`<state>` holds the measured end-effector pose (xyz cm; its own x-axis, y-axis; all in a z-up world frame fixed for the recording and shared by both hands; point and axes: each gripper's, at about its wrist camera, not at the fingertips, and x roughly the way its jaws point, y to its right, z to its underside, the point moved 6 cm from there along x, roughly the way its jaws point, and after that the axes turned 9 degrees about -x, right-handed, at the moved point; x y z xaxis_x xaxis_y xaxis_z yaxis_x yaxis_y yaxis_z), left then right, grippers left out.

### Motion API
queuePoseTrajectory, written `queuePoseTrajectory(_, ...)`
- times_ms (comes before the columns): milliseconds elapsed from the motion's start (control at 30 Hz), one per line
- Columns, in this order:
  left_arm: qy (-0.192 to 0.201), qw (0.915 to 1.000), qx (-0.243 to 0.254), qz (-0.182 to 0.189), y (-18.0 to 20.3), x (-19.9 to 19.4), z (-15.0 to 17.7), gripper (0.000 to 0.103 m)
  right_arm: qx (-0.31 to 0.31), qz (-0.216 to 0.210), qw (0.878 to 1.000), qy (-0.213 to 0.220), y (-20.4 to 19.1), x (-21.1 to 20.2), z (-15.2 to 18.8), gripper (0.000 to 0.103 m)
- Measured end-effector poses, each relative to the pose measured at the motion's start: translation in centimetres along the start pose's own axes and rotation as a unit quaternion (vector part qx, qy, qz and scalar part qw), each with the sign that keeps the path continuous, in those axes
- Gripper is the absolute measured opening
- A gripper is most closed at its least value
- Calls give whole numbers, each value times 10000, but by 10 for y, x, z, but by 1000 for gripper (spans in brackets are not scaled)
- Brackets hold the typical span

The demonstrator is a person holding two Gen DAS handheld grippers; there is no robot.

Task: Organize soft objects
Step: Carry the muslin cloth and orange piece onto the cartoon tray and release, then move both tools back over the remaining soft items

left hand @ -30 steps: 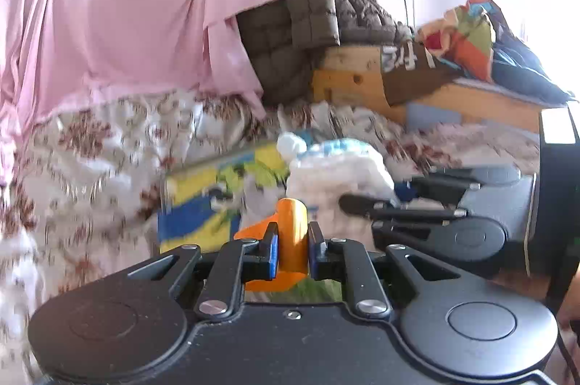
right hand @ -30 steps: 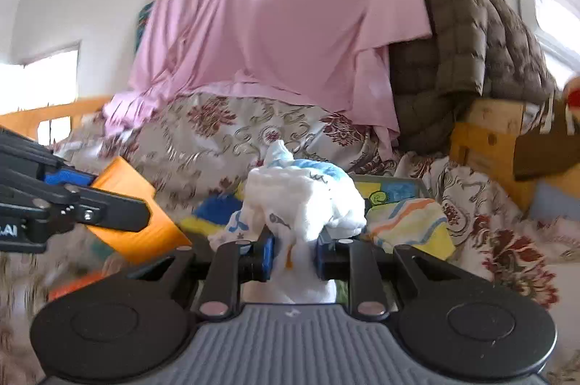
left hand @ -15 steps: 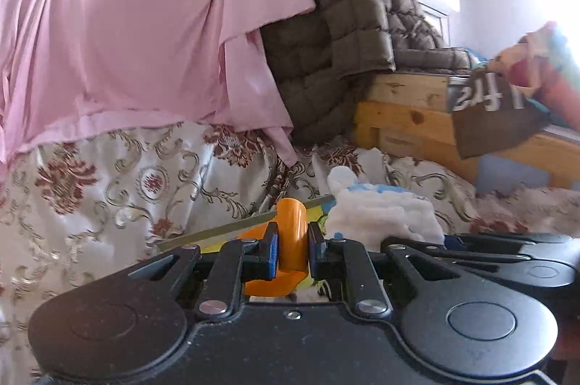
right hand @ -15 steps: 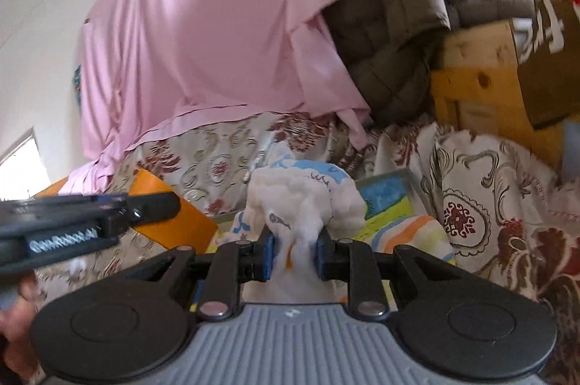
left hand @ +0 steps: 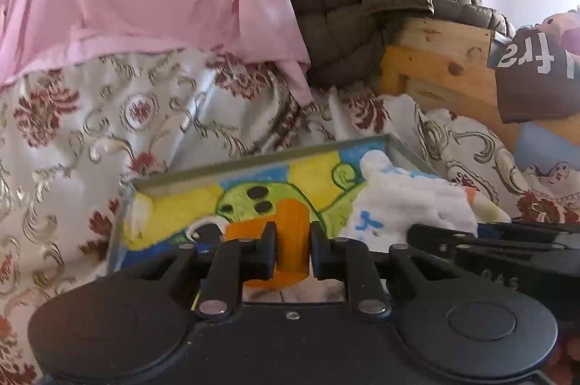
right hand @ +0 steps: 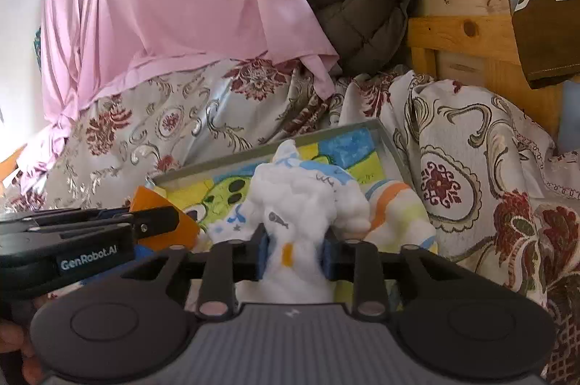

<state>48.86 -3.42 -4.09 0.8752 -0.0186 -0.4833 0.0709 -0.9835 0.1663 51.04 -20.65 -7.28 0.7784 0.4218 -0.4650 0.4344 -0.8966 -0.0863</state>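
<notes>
Orange cloth (left hand: pixel 290 236) upright in left gripper (left hand: pixel 291 251), white cloth (right hand: pixel 301 214) upright in right gripper (right hand: pixel 293 254)

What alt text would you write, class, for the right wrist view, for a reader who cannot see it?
The right gripper pinches a fluffy white cloth above a grey tray lined with a bright cartoon towel. At left, the left gripper holds an orange cloth. Behind hang a pink sheet and floral bedspread.
</notes>
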Motion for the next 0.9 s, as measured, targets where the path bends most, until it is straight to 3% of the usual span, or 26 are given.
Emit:
queuePoseTrajectory(200,-169,9998,-91,28,2,-3,7,28,-113,60,9999,-69,0,-1,4,53)
queuePoseTrajectory(267,-195,9997,-143,33,1,-5,10,34,-183,150,9997,-69,1,-4,5,61)
queuePoseTrajectory(333,-225,9994,-238,95,1,-6,13,46,-280,239,9993,-43,3,-9,5,72)
queuePoseTrajectory(433,-204,9987,-405,217,1,-11,16,61,-433,344,9985,35,5,-19,4,80)
queuePoseTrajectory(500,-166,9986,-457,215,1,-17,17,64,-516,438,9976,110,6,-27,3,83)
queuePoseTrajectory(567,-83,9983,-527,214,0,-25,16,66,-545,501,9971,170,7,-36,1,85)
queuePoseTrajectory(700,359,9972,-652,76,-1,-53,14,85,-421,686,9960,388,10,-55,-6,89)
queuePoseTrajectory(900,771,9952,-576,-191,-1,-97,17,92,-352,867,9929,731,10,-92,-12,94)
